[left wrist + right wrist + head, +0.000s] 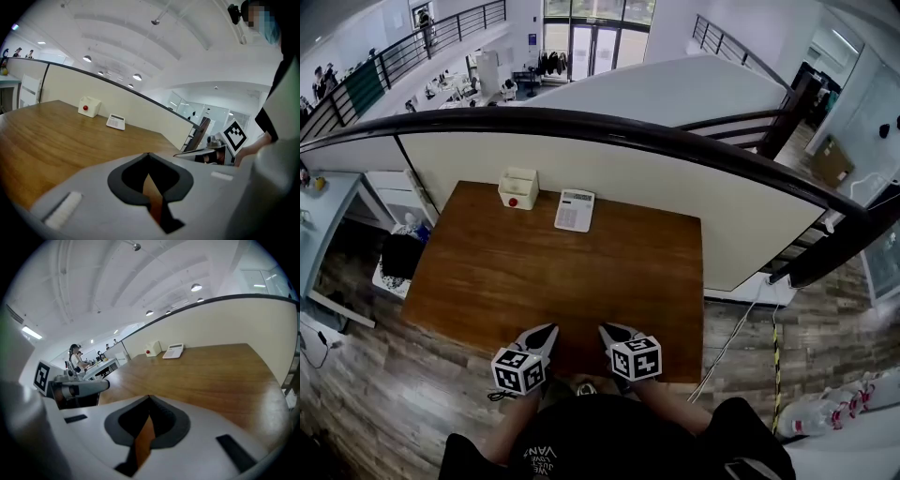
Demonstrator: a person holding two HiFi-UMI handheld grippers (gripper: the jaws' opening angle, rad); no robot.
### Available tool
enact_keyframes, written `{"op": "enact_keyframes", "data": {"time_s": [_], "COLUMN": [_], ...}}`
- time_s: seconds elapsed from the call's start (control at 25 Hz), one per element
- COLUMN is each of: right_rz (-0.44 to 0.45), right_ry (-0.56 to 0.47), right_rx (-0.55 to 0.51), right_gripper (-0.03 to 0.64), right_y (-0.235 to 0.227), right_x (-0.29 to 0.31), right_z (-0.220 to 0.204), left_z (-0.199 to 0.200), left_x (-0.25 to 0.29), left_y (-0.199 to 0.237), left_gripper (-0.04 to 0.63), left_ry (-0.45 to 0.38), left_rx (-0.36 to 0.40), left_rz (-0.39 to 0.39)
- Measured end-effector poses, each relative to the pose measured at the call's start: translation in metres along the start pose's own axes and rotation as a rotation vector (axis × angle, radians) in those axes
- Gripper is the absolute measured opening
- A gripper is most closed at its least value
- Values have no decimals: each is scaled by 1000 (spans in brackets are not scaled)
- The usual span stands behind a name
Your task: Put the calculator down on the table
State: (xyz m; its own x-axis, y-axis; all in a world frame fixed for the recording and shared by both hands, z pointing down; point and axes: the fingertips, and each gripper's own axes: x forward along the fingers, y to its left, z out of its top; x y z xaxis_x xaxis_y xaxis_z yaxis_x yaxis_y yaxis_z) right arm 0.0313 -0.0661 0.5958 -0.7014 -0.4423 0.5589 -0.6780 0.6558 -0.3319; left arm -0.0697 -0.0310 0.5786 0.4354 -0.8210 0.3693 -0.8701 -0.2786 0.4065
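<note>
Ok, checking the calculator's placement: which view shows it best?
The head view: it looks down on the calculator, flat near the far edge of the table beside a white box. Both gripper views show it small, distant, at a shallow angle.

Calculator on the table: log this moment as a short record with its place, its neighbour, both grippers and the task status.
calculator: lies flat near the far edge of the table, nothing holding it
neighbour: white box with red button, to its left in the head view, apart from it
left gripper: shut, empty, at the near edge
right gripper: shut, empty, at the near edge
task status: calculator already set down
</note>
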Motion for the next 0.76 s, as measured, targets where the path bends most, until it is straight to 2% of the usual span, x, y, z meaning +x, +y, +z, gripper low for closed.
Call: {"op": "enact_keyframes", "data": {"time_s": [0.76], "right_rz": [-24], "right_ry": [48], "right_rx": [-3], "right_gripper": [14], "right_y": [-6], "right_x": [2], "right_z": [-12], "left_z": [-7], "left_x": [-4], "left_y": [3], "left_gripper": [12], "left_ry": [-5], "left_rx": [-30], "left_rz": [20]}}
